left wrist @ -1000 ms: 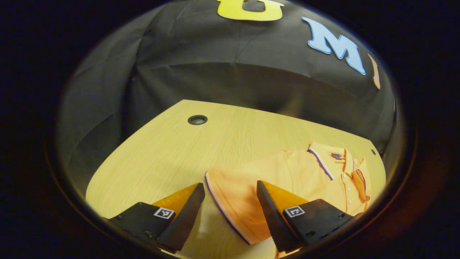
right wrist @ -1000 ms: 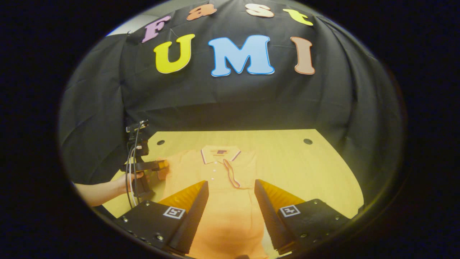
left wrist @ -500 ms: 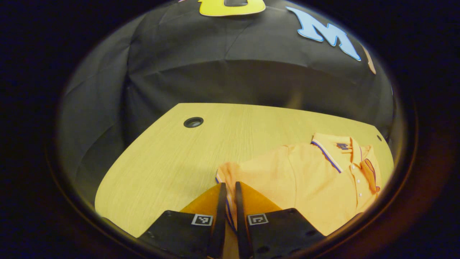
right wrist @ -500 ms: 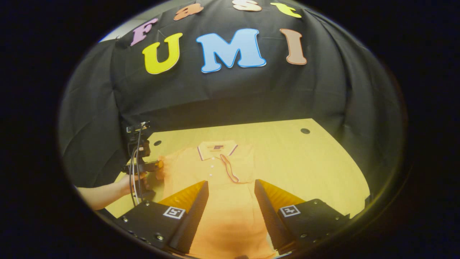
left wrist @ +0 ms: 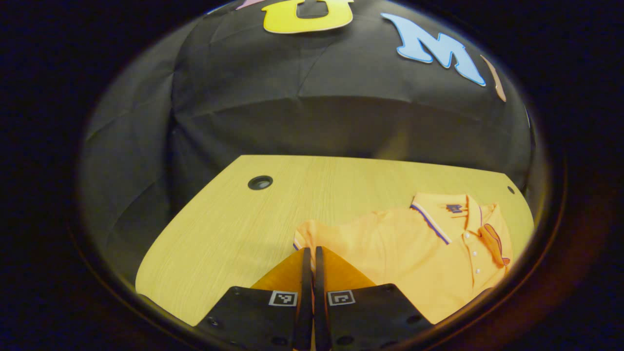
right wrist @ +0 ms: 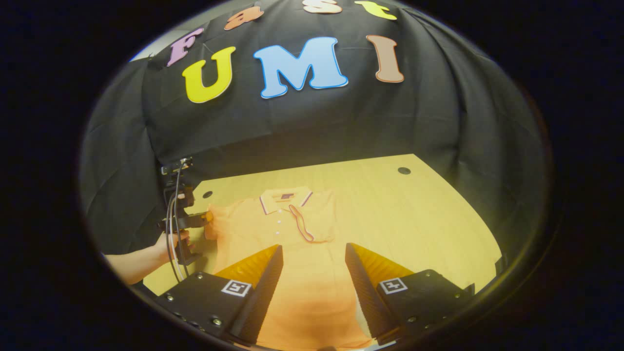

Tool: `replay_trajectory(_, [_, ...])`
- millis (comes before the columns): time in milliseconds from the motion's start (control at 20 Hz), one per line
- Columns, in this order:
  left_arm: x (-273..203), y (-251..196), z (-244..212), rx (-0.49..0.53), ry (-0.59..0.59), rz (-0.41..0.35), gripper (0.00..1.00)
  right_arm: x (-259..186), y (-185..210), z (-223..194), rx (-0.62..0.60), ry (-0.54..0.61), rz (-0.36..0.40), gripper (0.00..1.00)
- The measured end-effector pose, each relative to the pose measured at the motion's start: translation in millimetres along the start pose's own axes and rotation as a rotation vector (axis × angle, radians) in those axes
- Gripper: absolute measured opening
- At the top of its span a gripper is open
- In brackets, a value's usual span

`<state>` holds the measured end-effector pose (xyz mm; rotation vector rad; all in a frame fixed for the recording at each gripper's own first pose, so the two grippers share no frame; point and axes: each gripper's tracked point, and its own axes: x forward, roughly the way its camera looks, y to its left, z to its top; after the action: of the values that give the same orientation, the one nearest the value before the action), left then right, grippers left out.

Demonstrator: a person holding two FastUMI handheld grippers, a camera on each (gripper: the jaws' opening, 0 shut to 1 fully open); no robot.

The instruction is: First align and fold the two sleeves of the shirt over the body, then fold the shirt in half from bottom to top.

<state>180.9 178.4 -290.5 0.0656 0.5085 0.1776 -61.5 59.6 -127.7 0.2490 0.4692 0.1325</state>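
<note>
The orange shirt lies face up on the wooden table, collar toward the black cloth wall and buttons running down the front. In the left gripper view its left sleeve is bunched up at the near edge, and the left gripper has its two fingers pressed together on the sleeve's striped hem, the cloth pinched in the narrow slit between them. The rest of the shirt spreads away to the right of those fingers.

In the right gripper view the shirt runs from the collar down toward the camera, and its lower body lies between and beneath the fingers of the right gripper, which stand wide apart with nothing held. The other sleeve lies already folded across the chest, its trimmed edge beside the button line.

This view also shows the left gripper from outside, at the far left of the table, held level and pointing at the sleeve, with a hand wrapped round its handle, a bare forearm coming in from the lower left, and cables hanging down from the top of it. A round hole sits in the table's far right corner; the left gripper view shows another hole near the far left corner.
</note>
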Motion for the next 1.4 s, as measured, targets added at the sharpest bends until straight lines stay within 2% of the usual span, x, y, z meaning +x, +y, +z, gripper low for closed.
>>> replay_trajectory(100, [-7.9,-17.4,15.9,0.019,-0.038,-0.024,0.08,-3.3,-3.2,-1.2,0.014,0.002,0.000,0.76])
replay_trajectory(150, [-12.4,-27.3,22.3,0.031,-0.053,-0.040,0.08,-4.4,-4.5,-1.8,0.019,0.002,0.001,0.80])
replay_trajectory(200, [-15.7,-37.5,27.5,0.042,-0.064,-0.054,0.08,-4.6,-6.4,-2.3,0.021,0.001,0.000,0.80])
replay_trajectory(250, [-17.8,-46.6,30.7,0.054,-0.071,-0.067,0.08,-6.4,-8.6,-2.1,0.024,0.001,-0.001,0.76])
replay_trajectory(300, [-20.7,-56.0,33.1,0.063,-0.075,-0.080,0.08,-7.0,-10.0,-3.0,0.028,0.000,-0.001,0.80])
replay_trajectory(400, [-23.3,-72.8,35.1,0.080,-0.077,-0.103,0.09,-8.8,-14.2,-1.1,0.034,-0.005,-0.005,0.80])
replay_trajectory(450, [-24.0,-82.1,33.9,0.089,-0.075,-0.117,0.08,-9.1,-16.5,-0.7,0.034,-0.007,-0.009,0.80])
replay_trajectory(500, [-24.4,-90.7,32.5,0.100,-0.071,-0.131,0.08,-9.7,-18.7,-1.6,0.033,-0.010,-0.013,0.76])
replay_trajectory(550, [-24.6,-97.6,28.8,0.115,-0.066,-0.140,0.09,-9.7,-20.5,-1.2,0.034,-0.012,-0.017,0.80])
replay_trajectory(900, [-22.7,-143.5,0.2,0.207,-0.007,-0.225,0.08,-11.2,-30.5,-10.3,0.049,0.003,-0.054,0.80])
replay_trajectory(950, [-20.0,-147.5,-4.9,0.220,0.002,-0.234,0.08,-10.4,-31.4,-11.1,0.055,0.003,-0.067,0.76])
replay_trajectory(1000, [-19.1,-151.3,-7.9,0.226,0.013,-0.248,0.10,-10.4,-32.2,-11.7,0.063,0.000,-0.079,0.80])
replay_trajectory(1050, [-17.7,-155.7,-12.0,0.227,0.025,-0.265,0.10,-9.8,-32.1,-12.1,0.069,-0.004,-0.090,0.80])
replay_trajectory(1250, [-20.1,-165.4,-24.2,0.224,0.069,-0.319,0.18,-3.9,-28.9,-13.7,0.074,-0.011,-0.128,0.81])
replay_trajectory(1350, [-24.2,-168.8,-27.3,0.209,0.081,-0.338,0.27,-2.8,-24.7,-11.9,0.068,-0.015,-0.122,0.81])
replay_trajectory(1400, [-26.9,-168.3,-28.7,0.204,0.085,-0.343,0.29,-1.5,-21.6,-11.1,0.059,-0.017,-0.115,0.81])
